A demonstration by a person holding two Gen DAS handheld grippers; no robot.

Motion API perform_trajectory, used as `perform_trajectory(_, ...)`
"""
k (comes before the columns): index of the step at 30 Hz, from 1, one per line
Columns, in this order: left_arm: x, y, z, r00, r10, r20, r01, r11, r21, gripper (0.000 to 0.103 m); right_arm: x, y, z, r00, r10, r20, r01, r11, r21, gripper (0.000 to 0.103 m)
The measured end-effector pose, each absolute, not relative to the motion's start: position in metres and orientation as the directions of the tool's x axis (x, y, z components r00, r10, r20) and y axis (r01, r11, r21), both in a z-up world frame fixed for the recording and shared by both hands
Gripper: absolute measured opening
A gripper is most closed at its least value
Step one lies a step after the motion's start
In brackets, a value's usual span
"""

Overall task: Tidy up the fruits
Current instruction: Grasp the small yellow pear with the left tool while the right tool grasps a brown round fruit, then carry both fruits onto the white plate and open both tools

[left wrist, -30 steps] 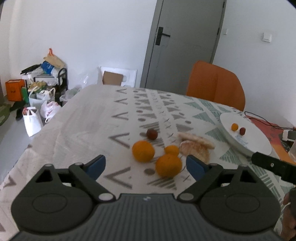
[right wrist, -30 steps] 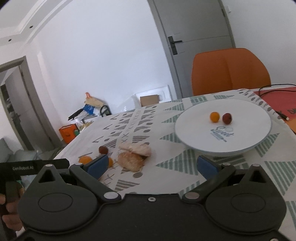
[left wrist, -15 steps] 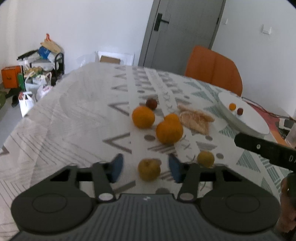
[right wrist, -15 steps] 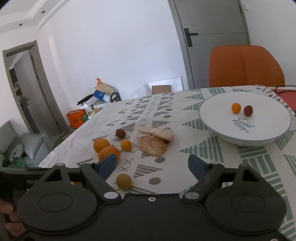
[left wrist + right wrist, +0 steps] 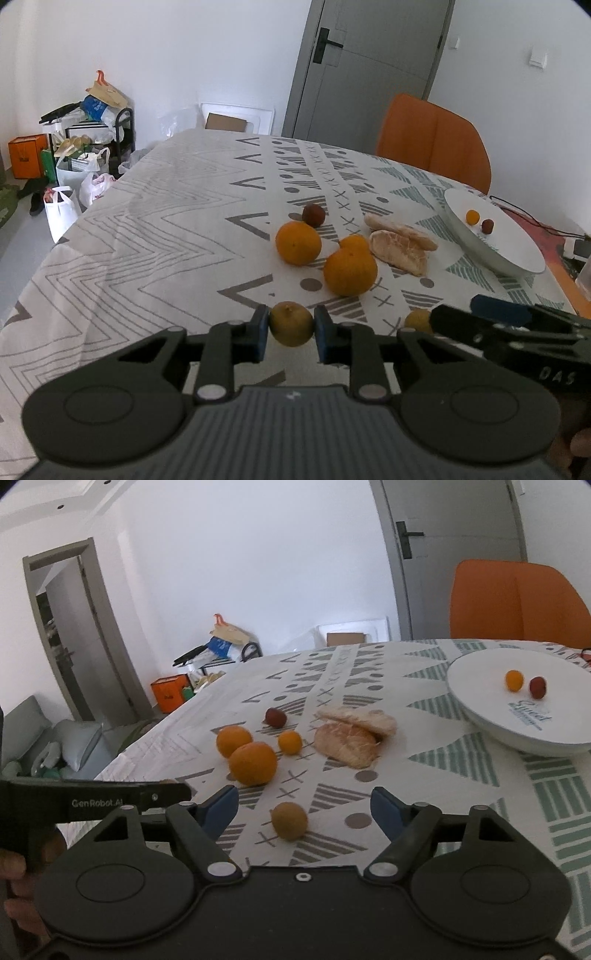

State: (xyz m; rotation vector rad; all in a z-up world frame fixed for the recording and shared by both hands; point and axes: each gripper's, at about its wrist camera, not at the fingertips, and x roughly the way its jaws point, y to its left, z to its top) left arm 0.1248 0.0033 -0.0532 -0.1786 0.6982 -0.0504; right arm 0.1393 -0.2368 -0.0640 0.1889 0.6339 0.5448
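Left gripper (image 5: 291, 328), blue pads clamped on a brownish-yellow fruit (image 5: 291, 328) at 6 o'clock of the patterned tablecloth (image 5: 166, 236); right gripper (image 5: 303, 810), jaws spread wide around a second brownish fruit (image 5: 289, 820) without touching it. White plate (image 5: 491, 722) at 2 o'clock carries one small orange fruit (image 5: 513, 680) and one dark red fruit (image 5: 537, 687), just beside each other. Two large oranges (image 5: 350, 268) near table centre; peeled segments (image 5: 399, 249) at their 3 o'clock.

White walls, grey door (image 5: 365, 70), orange chair (image 5: 432, 140) (bags (image 5: 74, 177) piled in corner).
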Motion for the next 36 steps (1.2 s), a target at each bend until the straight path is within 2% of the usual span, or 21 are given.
perform_trajectory(1, 0.125, 0.003, -0.053, 0.765, -0.105, -0.635, -0.014, 0.984, -0.18, 0.024, 0.14, -0.235, -0.066, 0.666, 0.538, -0.517, -0.428, 0.843, 0.325, 0.069)
perform_trajectory(2, 0.125, 0.003, -0.052, 0.766, -0.104, -0.634, -0.015, 0.984, -0.179, 0.024, 0.14, -0.232, -0.068, 0.658, 0.537, -0.528, -0.431, 0.844, 0.32, 0.055)
perform_trajectory(3, 0.126, 0.003, -0.052, 0.767, -0.103, -0.633, -0.015, 0.984, -0.179, 0.024, 0.142, -0.23, -0.072, 0.642, 0.533, -0.551, -0.43, 0.845, 0.317, 0.03)
perform_trajectory(4, 0.126, 0.002, -0.052, 0.768, -0.102, -0.633, -0.015, 0.984, -0.177, 0.024, 0.144, -0.23, -0.075, 0.625, 0.543, -0.562, -0.432, 0.839, 0.33, 0.022)
perform_trajectory(36, 0.157, -0.057, -0.028, 0.791, -0.194, -0.58, 0.133, 0.98, -0.146, 0.024, 0.146, -0.32, -0.049, 0.79, 0.396, -0.468, -0.274, 0.911, 0.308, 0.021)
